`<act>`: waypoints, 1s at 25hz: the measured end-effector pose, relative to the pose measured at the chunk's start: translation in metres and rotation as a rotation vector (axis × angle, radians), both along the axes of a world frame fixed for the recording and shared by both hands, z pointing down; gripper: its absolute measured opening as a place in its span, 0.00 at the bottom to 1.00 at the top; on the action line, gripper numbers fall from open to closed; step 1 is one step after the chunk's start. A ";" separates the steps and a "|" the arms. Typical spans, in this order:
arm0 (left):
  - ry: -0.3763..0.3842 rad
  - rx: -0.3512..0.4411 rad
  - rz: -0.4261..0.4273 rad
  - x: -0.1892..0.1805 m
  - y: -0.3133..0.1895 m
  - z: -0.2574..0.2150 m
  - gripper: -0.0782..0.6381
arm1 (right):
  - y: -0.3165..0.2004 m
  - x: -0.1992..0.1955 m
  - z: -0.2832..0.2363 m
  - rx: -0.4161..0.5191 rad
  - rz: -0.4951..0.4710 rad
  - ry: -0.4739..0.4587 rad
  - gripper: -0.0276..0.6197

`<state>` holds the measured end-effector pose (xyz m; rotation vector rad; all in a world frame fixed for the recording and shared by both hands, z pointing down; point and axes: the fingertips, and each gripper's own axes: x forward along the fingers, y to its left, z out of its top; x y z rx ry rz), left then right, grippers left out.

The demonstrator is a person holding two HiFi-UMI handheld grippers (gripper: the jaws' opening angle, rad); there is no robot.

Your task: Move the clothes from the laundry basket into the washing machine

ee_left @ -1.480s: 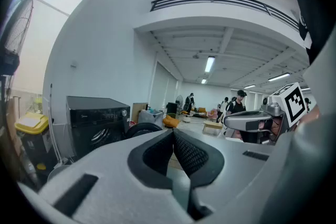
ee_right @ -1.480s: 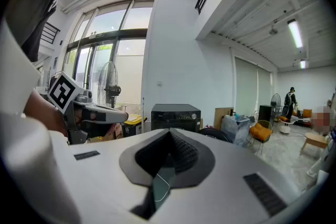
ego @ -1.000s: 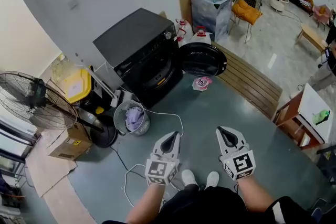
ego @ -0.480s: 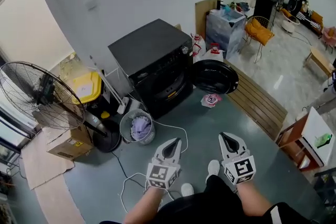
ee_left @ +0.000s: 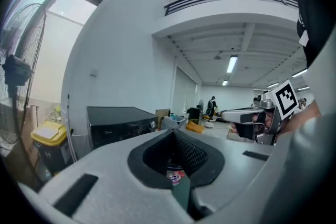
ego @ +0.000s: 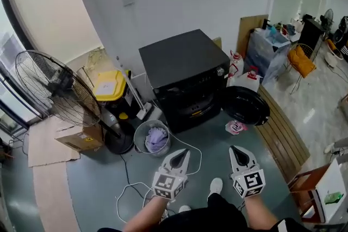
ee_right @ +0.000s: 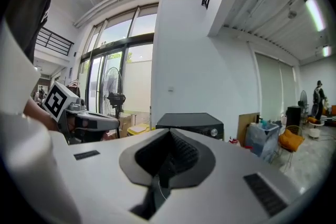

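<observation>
- The washing machine (ego: 185,81), black and boxy, stands against the wall straight ahead of both hand-held grippers, with bare floor in between.
- Its round door (ego: 246,107) hangs open to the side, ahead of my right hand-held gripper (ego: 237,151).
- A small pink item (ego: 235,127) lies on the floor between that hand-held gripper and the open door.
- The laundry basket (ego: 152,138) sits on the floor just ahead and slightly to the left of my left hand-held gripper (ego: 181,154). The lilac clothes (ego: 157,138) are bunched inside it.
- A white cable (ego: 130,193) loops across the floor from the basket side past the left hand-held gripper.
- Farther left of the left hand-held gripper I see a standing fan (ego: 57,98), a yellow bin (ego: 109,86) and a cardboard box (ego: 81,138).
- To the right of the right hand-held gripper runs a slatted wooden platform (ego: 280,138).
- Jugs (ego: 247,77) stand beyond the machine's right side.
- In the left gripper view the jaws are pressed together with nothing between them. The pink item only shows through the notch behind them.
- In the right gripper view the jaws are likewise closed and empty, pointing at the washing machine.
- Neither hand-held gripper touches anything.
- Each hand-held gripper carries black-and-white square markers.
- There is a small mark on the machine's front panel and round print on the pink item, both too small for me to read.
</observation>
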<state>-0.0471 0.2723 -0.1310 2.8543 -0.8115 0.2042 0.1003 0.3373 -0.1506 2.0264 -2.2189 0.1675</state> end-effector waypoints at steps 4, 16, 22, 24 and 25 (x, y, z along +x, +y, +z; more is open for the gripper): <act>0.000 -0.013 -0.085 0.022 -0.032 -0.004 0.11 | -0.044 0.028 0.002 -0.010 -0.093 -0.006 0.06; -0.033 -0.024 -0.372 0.024 -0.101 0.008 0.11 | -0.149 0.050 0.029 -0.056 -0.341 -0.038 0.06; -0.029 -0.057 -0.477 -0.013 -0.127 0.027 0.11 | -0.197 0.003 0.040 -0.075 -0.466 -0.035 0.06; -0.029 -0.066 -0.498 -0.026 -0.136 0.033 0.11 | -0.212 -0.013 0.041 -0.080 -0.492 -0.032 0.06; -0.027 -0.073 -0.507 -0.033 -0.140 0.036 0.11 | -0.218 -0.021 0.042 -0.083 -0.504 -0.029 0.06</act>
